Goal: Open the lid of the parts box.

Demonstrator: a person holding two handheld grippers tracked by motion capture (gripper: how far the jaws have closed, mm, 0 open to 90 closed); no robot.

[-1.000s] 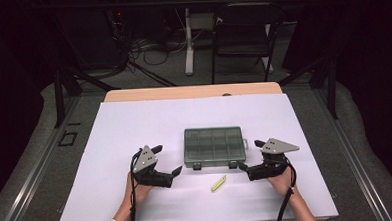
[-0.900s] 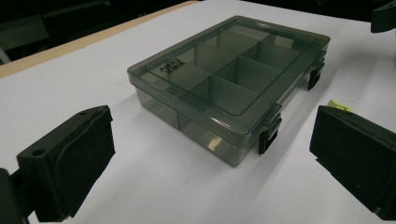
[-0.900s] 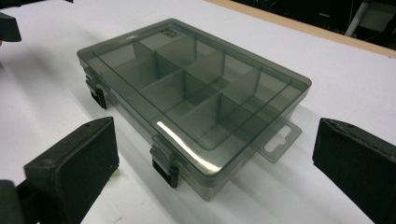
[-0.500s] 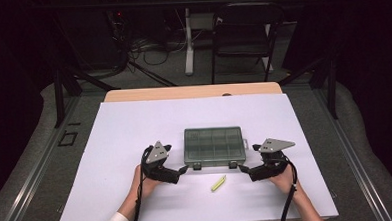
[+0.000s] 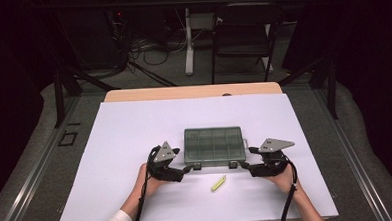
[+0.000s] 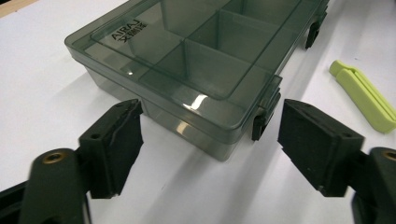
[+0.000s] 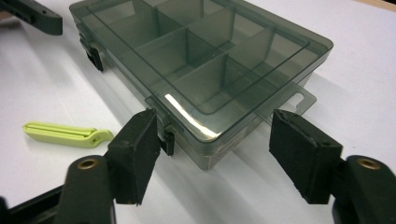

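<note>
High view: smoky plastic compartment box [image 5: 214, 145] lying flat near the front of the white surface [image 5: 134, 123], lid down.
Left claw [image 6: 210, 140]: spread wide around the box's near corner, not touching.
Right claw [image 7: 212, 147]: spread wide at the other near corner, gripping nothing.
Latches: both look closed.
Green clip [image 5: 218, 183]: just in front, untouched.
Done: reaching in.
Left: likely unlatching and lifting the lid.

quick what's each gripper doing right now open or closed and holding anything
Left gripper: open, holding nothing, jaws astride the near corner of the compartment box.
Right gripper: open, holding nothing, jaws astride the box's other near corner.
</note>
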